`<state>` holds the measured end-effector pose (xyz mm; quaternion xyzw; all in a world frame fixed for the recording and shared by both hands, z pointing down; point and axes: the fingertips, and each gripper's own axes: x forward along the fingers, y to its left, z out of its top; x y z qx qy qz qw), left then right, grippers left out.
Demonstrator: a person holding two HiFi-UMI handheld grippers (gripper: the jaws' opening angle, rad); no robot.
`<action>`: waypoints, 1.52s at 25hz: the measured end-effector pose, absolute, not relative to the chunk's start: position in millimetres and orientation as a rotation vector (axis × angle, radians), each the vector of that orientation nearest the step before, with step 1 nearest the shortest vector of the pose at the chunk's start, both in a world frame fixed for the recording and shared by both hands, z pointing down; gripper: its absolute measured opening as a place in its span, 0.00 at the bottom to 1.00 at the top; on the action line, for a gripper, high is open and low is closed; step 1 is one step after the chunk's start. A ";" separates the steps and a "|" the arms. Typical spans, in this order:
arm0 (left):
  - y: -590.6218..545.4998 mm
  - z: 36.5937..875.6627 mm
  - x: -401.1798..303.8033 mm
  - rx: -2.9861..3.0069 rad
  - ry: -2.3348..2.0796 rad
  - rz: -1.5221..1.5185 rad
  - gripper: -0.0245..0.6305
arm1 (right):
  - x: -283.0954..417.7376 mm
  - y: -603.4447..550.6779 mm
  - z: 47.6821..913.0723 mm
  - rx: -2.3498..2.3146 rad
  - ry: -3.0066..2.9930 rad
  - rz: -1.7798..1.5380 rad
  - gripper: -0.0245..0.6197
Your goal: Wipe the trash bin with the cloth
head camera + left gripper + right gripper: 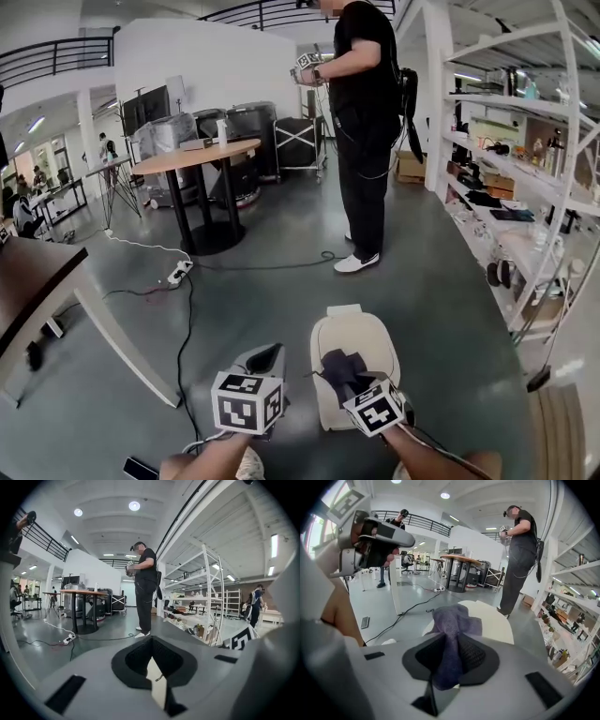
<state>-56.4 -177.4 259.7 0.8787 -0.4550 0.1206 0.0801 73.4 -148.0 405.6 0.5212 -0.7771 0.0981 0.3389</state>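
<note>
Above the cream plastic trash bin (354, 330) on the grey floor, the right gripper (450, 663) has its jaws clamped on a dark purple-grey cloth (452, 620) that hangs over the bin's top. Just left of the bin, the left gripper (151, 663) has its jaws closed and empty.

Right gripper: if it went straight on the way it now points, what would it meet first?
Most likely the cream lid of the trash bin, just ahead of the right gripper; the purple cloth clamped in its jaws would touch it first. The gap is hard to judge.
</note>
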 end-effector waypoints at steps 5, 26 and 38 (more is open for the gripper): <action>-174.7 257.6 -57.2 2.637 -1.371 0.343 0.03 | 100.4 -150.0 409.8 1.476 -2.006 0.319 0.16; -167.3 264.0 -47.2 2.648 -1.390 0.401 0.03 | 190.1 -134.0 415.9 1.669 -1.873 0.365 0.16; -152.7 270.3 -60.6 2.655 -1.381 0.375 0.03 | 94.7 -102.0 369.4 1.725 -2.232 0.213 0.16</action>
